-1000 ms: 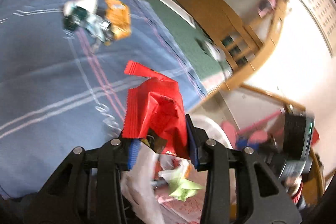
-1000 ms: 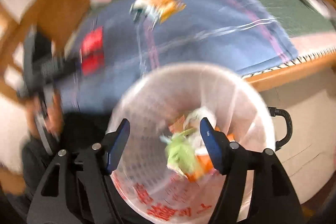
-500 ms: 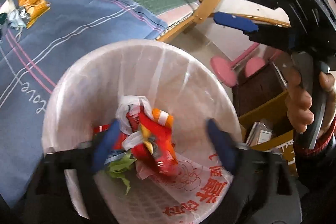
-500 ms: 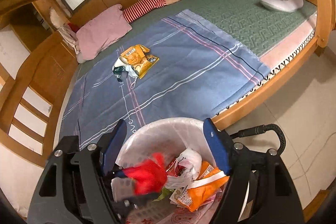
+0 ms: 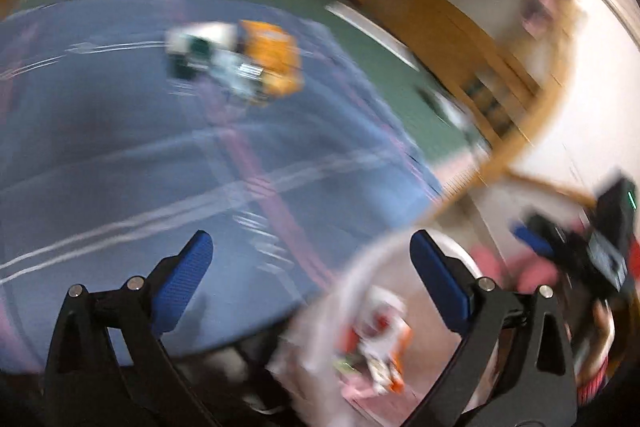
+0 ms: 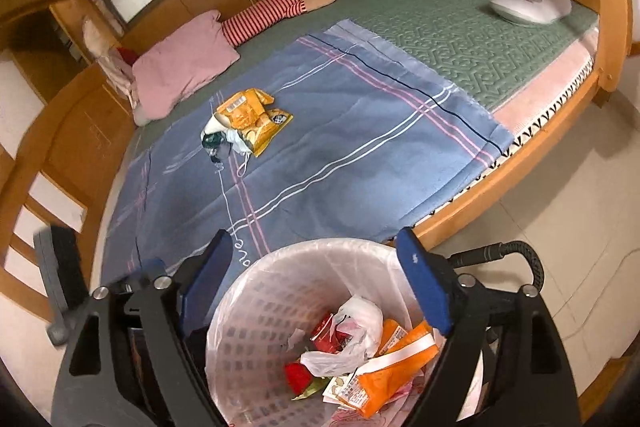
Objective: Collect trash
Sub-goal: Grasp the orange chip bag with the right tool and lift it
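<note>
The left claw (image 5: 310,267) has just been opening and now gapes wide with nothing between its blue pads, over the blue striped blanket (image 5: 120,155). The right claw (image 6: 320,267), also just opening and empty, hangs above the white wastebasket (image 6: 256,311), which holds a red wrapper (image 6: 298,377), an orange packet (image 6: 384,371) and a plastic bag. Stitching near the blanket's edge possibly reads "love". Further off on the bed lie an orange snack bag (image 6: 250,117) and crumpled wrappers (image 6: 218,141).
</note>
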Motion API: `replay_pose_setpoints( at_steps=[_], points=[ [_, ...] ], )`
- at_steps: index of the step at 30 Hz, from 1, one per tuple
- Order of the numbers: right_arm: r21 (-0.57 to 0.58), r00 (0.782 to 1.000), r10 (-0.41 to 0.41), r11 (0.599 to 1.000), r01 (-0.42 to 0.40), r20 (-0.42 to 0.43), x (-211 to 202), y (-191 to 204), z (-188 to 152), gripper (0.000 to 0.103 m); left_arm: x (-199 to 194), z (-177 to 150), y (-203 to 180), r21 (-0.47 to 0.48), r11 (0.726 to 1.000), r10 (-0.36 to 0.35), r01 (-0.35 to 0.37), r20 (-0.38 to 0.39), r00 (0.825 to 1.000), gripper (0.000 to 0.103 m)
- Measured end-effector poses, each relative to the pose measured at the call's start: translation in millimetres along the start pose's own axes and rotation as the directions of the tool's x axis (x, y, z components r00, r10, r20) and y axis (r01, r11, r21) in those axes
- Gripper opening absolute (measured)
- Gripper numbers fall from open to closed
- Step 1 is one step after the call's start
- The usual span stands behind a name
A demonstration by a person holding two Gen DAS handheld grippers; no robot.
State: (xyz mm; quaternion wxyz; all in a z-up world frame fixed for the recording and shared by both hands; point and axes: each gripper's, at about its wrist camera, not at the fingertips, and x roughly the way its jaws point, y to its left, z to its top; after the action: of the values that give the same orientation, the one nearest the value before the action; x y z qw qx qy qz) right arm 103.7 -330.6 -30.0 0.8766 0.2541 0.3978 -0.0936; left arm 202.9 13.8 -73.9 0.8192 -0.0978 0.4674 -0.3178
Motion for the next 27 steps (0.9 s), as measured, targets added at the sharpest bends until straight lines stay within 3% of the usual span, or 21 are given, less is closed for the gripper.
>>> replay_pose_setpoints(
  at_steps=[3, 7, 10, 16, 19, 22, 25, 27],
  points=[
    [-0.027, 1.000, -0.005, 1.000, 0.005, -0.008, 6.2, 11.4, -2.9, 0.088, -1.4, 8.6, 34.9, -0.100, 0.984, 0.152, -0.147, 0.040, 0.988, 0.099],
    [-0.083, 0.999, -0.016, 0.996, 0.013, -0.040, 20.8, 27.7, -4.4, 0.088, 0.6, 15.1, 73.1, -0.269, 0.946, 0.192, -0.183, 0.005, 0.981, 0.099],
    [-0.111, 0.997, -0.043, 0.993, 0.035, -0.070, 33.0, 38.7, -4.1, 0.088, 4.9, 16.6, 78.3, -0.279, 0.925, 0.259, -0.257, -0.030, 0.965, 0.099],
    [-0.119, 0.992, -0.019, 0.993, 0.003, -0.127, 54.0, 53.2, -6.9, 0.088, 20.0, 19.5, 73.4, -0.209, 0.907, 0.362, -0.366, -0.060, 0.930, 0.099],
    [-0.138, 0.990, -0.020, 0.990, 0.001, -0.138, 62.2, 59.4, -7.4, 0.088, 22.4, 21.4, 80.8, -0.211, 0.878, 0.422, -0.430, -0.081, 0.903, 0.099],
    [-0.149, 0.988, -0.019, 0.989, -0.004, -0.150, 71.8, 65.7, -8.5, 0.088, 19.4, 23.3, 97.0, -0.282, 0.835, 0.464, -0.472, -0.099, 0.880, 0.099],
    [-0.152, 0.984, -0.006, 0.988, -0.021, -0.176, 81.9, 71.6, -9.7, 0.088, 25.9, 27.6, 110.2, -0.329, 0.813, 0.460, -0.481, -0.146, 0.876, 0.099],
    [-0.156, 0.981, 0.000, 0.987, -0.032, -0.196, 88.2, 74.8, -10.7, 0.088, 29.1, 29.8, 111.9, -0.322, 0.794, 0.492, -0.516, -0.160, 0.856, 0.099]
  ],
)
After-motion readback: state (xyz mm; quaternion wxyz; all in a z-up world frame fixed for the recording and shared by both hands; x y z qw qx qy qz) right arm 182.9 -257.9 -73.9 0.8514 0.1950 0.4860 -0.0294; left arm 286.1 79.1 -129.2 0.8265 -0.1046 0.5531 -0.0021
